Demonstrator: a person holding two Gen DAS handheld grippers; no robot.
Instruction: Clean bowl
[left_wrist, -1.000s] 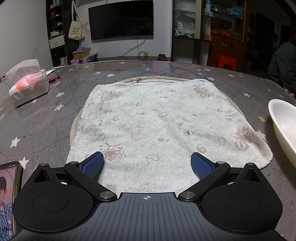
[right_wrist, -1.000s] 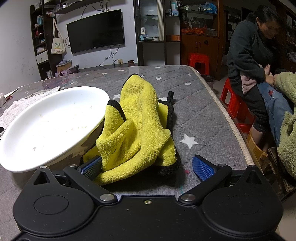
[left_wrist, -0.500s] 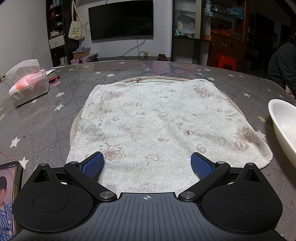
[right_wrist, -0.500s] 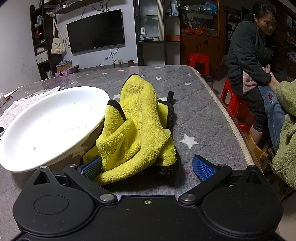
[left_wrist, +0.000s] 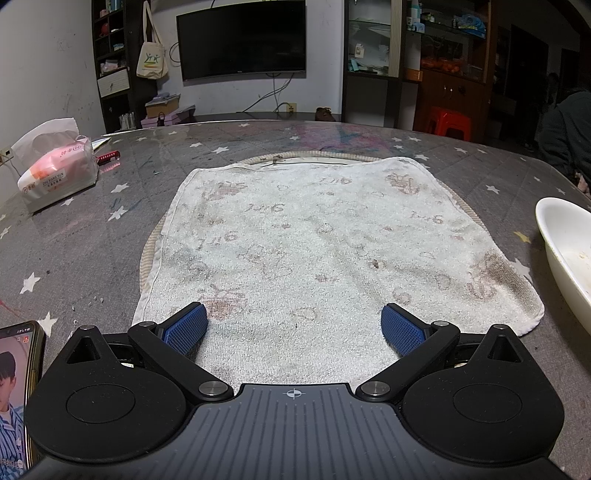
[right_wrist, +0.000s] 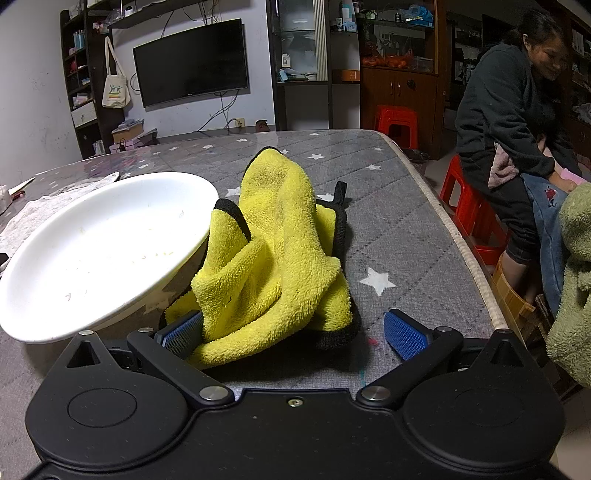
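A white bowl (right_wrist: 99, 243) with small food specks sits on the grey star-patterned table, left of a crumpled yellow cloth (right_wrist: 273, 258) with black edging. My right gripper (right_wrist: 293, 332) is open, low over the table, its jaws either side of the near end of the cloth; the left pad touches it. The bowl's rim also shows at the right edge of the left wrist view (left_wrist: 565, 251). My left gripper (left_wrist: 293, 328) is open and empty, over the near edge of a stained white towel (left_wrist: 314, 240).
A tissue pack (left_wrist: 55, 173) lies at the far left and a phone (left_wrist: 14, 387) at the near left. The table's right edge (right_wrist: 454, 236) runs close to the cloth. A seated person (right_wrist: 517, 122) is beyond it on a red stool.
Neither gripper nor any object on the table has moved. Only the seated person at the right has shifted.
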